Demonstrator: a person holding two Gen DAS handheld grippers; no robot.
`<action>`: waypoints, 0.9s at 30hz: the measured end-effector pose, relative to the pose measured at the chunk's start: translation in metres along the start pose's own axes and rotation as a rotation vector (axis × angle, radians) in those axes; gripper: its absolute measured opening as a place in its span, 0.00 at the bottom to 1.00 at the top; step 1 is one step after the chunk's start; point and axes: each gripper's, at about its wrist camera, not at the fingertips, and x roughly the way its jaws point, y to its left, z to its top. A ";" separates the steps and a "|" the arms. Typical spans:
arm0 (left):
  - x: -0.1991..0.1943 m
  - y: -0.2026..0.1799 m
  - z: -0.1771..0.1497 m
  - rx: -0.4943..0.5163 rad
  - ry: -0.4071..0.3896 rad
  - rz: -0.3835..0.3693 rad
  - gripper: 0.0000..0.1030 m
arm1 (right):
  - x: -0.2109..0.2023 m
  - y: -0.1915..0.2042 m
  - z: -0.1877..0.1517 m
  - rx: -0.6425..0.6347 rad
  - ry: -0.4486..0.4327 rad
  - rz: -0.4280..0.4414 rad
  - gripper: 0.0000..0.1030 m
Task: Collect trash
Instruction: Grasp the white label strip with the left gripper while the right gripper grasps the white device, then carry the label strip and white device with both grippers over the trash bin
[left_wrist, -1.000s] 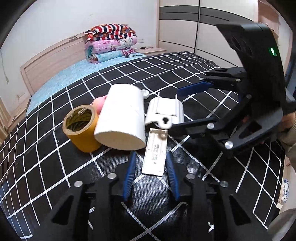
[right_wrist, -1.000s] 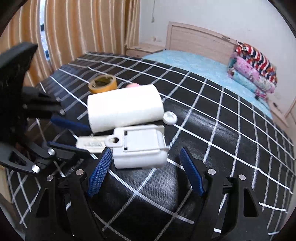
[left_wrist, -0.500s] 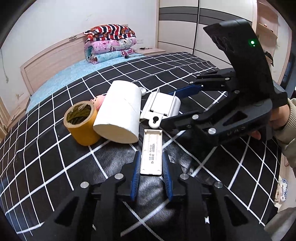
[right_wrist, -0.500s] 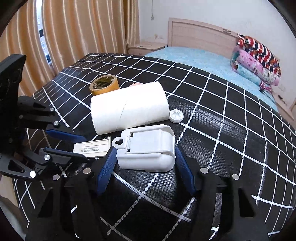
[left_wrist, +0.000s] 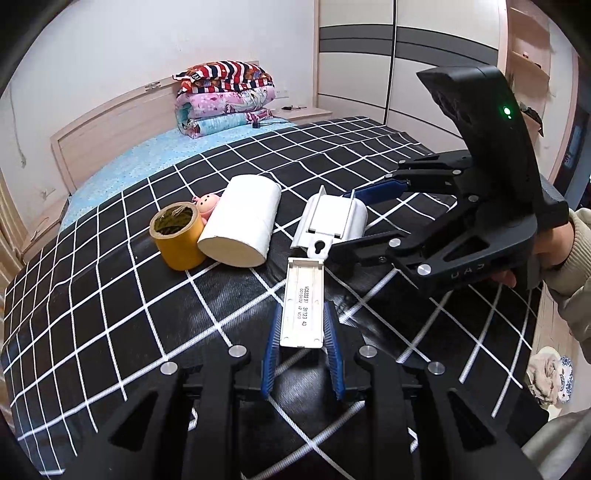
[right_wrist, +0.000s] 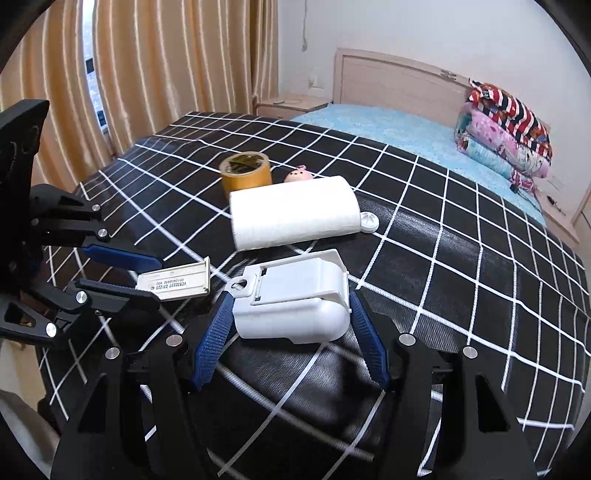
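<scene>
Black checked bedspread carries, from our left, a tape roll, a paper roll and a white plastic case; our left gripper clamps the flat white strip, our right gripper pinches the case

Printed code "V0532237 031223 40" on the white plastic strip.

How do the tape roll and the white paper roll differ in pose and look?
The tape roll stands on end, hole upward; the white paper roll lies on its side. The tape roll is yellow-brown and short; the paper roll is white and longer. Both rest on the checked cover.
</scene>
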 end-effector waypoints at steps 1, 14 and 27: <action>-0.003 -0.002 -0.001 0.001 -0.003 0.002 0.22 | -0.002 0.001 -0.001 -0.005 -0.002 -0.009 0.62; -0.048 -0.032 -0.024 0.021 -0.033 0.050 0.22 | -0.055 0.044 -0.027 -0.061 -0.066 -0.107 0.62; -0.103 -0.075 -0.054 0.043 -0.094 0.055 0.22 | -0.114 0.076 -0.056 -0.018 -0.147 -0.109 0.62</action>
